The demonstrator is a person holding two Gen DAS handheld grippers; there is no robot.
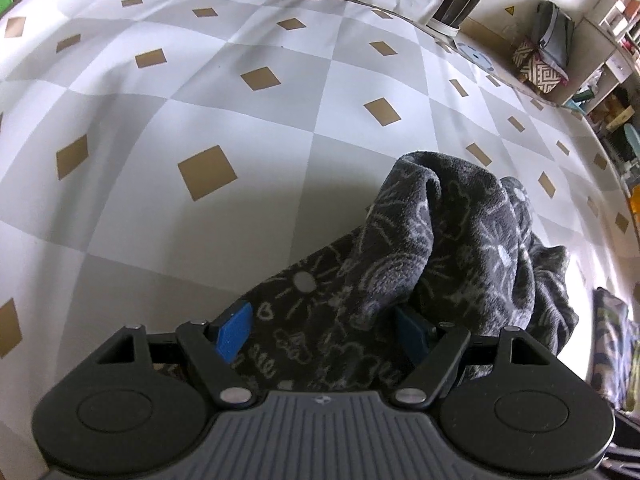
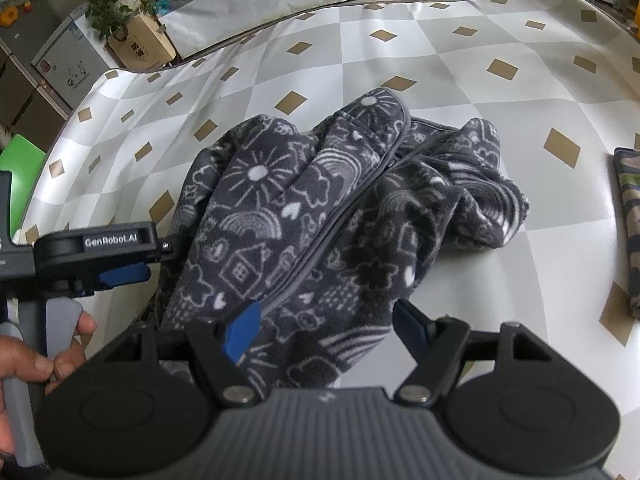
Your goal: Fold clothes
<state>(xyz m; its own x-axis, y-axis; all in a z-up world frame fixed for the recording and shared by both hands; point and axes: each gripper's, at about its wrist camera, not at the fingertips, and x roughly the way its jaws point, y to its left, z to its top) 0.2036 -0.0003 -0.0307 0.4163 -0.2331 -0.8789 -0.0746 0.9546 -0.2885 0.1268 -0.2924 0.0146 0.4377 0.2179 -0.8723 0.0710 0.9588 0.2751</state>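
Note:
A dark grey fleece jacket [image 2: 320, 200] with white doodle print and a grey zipper lies crumpled on the checkered tablecloth [image 2: 480, 60]. My right gripper [image 2: 326, 328] hovers over its near hem, jaws wide apart, blue pads on either side of the zipper's end and not pressing the fabric. In the left wrist view the jacket [image 1: 460, 240] bunches up to the right, and a flat part of it lies under my left gripper [image 1: 324, 332], which is open too. A person's hand [image 2: 60, 352] holds the left gripper at the jacket's left edge, where one of its blue pads [image 2: 124, 274] shows.
A folded camouflage-print cloth [image 2: 630, 232] lies at the table's right edge. A black planter [image 1: 464, 0] and a cardboard box with a plant [image 2: 140, 44] stand beyond the far edge. Shelves and bags [image 1: 552, 40] fill the room's right side.

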